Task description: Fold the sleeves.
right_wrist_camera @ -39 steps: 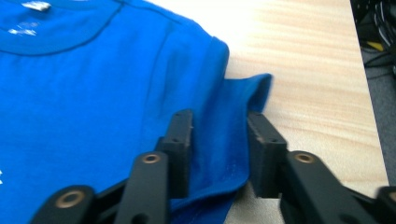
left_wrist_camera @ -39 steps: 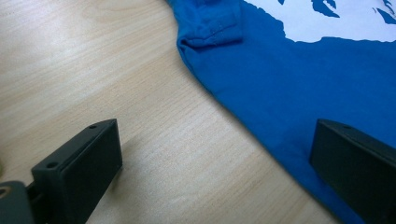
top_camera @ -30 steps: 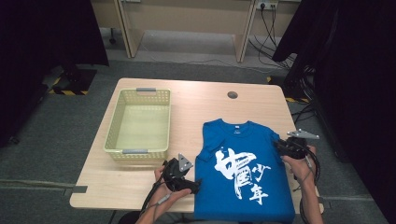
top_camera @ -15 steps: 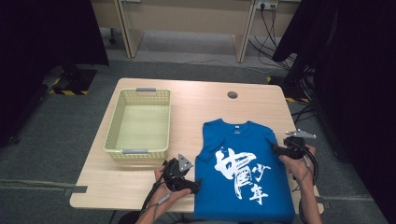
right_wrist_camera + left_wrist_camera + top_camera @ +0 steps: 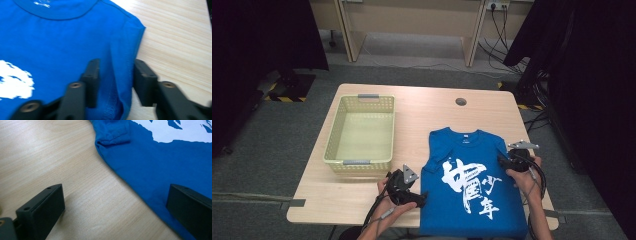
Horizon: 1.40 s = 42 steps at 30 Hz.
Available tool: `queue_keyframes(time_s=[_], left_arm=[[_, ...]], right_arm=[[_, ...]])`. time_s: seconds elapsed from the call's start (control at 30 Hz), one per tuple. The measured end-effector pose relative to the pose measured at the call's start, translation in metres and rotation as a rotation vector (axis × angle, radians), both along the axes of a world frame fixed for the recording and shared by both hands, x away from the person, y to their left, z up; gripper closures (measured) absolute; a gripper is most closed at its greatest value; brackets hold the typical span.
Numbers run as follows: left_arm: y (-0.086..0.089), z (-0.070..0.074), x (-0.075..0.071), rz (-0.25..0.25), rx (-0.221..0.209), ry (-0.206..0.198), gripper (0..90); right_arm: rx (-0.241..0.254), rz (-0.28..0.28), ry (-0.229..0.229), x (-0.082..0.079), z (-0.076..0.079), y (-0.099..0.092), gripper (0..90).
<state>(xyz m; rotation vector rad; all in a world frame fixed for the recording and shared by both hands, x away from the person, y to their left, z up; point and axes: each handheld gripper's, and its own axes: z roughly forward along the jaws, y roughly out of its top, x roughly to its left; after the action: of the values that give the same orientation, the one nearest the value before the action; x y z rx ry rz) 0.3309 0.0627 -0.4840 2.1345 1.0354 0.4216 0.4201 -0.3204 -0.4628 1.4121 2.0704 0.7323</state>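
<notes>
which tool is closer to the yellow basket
Left. The left tool sits just below the basket's near rim at the shirt's left edge; the right tool is across the shirt, at its right sleeve edge.

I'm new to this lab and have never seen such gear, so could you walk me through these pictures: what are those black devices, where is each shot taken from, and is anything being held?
There is no robot here. A person sits at a wooden table and holds a hand-operated gripper in each hand, each with two black jaws.

The wide picture comes from a fixed camera above the table. The other two come from small cameras riding on the grippers, looking along their jaws.

On the table lie a blue T-shirt with white print, spread flat, and to its left a pale green basket.

The left gripper rests wide open at the shirt's side edge, one jaw over bare wood, one over the cloth. The right gripper has just been closing around a raised fold at the shirt's other side, near the sleeve. The fold is between the jaws, but they do not yet pinch it.
</notes>
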Motion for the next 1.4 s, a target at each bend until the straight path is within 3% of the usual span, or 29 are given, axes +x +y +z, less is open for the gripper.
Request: queue_keyframes(time_s=[0.13, 0.3, 0.37, 0.5, 0.73, 1.0, 1.07, 1.13, 1.2, 1.4], left_arm=[[0.000, 0.000, 0.000, 0.000, 0.000, 0.000, 0.9], [0.000, 0.000, 0.000, 0.000, 0.000, 0.000, 0.9], [0.000, 0.000, 0.000, 0.000, 0.000, 0.000, 0.9], [0.000, 0.000, 0.000, 0.000, 0.000, 0.000, 0.9], [0.000, 0.000, 0.000, 0.000, 0.000, 0.000, 0.9], [0.000, 0.000, 0.000, 0.000, 0.000, 0.000, 0.9], [0.000, 0.000, 0.000, 0.000, 0.000, 0.000, 0.9], [0.000, 0.000, 0.000, 0.000, 0.000, 0.000, 0.9], [0.000, 0.000, 0.000, 0.000, 0.000, 0.000, 0.9], [0.000, 0.000, 0.000, 0.001, 0.000, 0.000, 0.8]], right_arm=[[0.011, 0.025, -0.030, -0.004, 0.005, -0.003, 72.9], [0.039, 0.093, -0.056, -0.011, 0.018, 0.008, 75.1], [0.053, 0.126, -0.046, -0.012, 0.020, 0.014, 71.1], [0.093, 0.160, -0.014, -0.015, 0.022, 0.023, 54.2], [0.086, 0.104, -0.034, -0.016, 0.025, 0.015, 48.4], [0.048, 0.008, 0.003, -0.010, 0.008, -0.004, 46.6], [0.038, 0.003, 0.026, -0.009, 0.000, -0.006, 46.1], [0.068, -0.007, 0.022, -0.008, -0.004, -0.007, 46.0], [0.053, -0.007, 0.027, -0.009, -0.001, -0.007, 43.5], [0.076, 0.009, -0.008, -0.016, 0.011, -0.005, 39.8]])
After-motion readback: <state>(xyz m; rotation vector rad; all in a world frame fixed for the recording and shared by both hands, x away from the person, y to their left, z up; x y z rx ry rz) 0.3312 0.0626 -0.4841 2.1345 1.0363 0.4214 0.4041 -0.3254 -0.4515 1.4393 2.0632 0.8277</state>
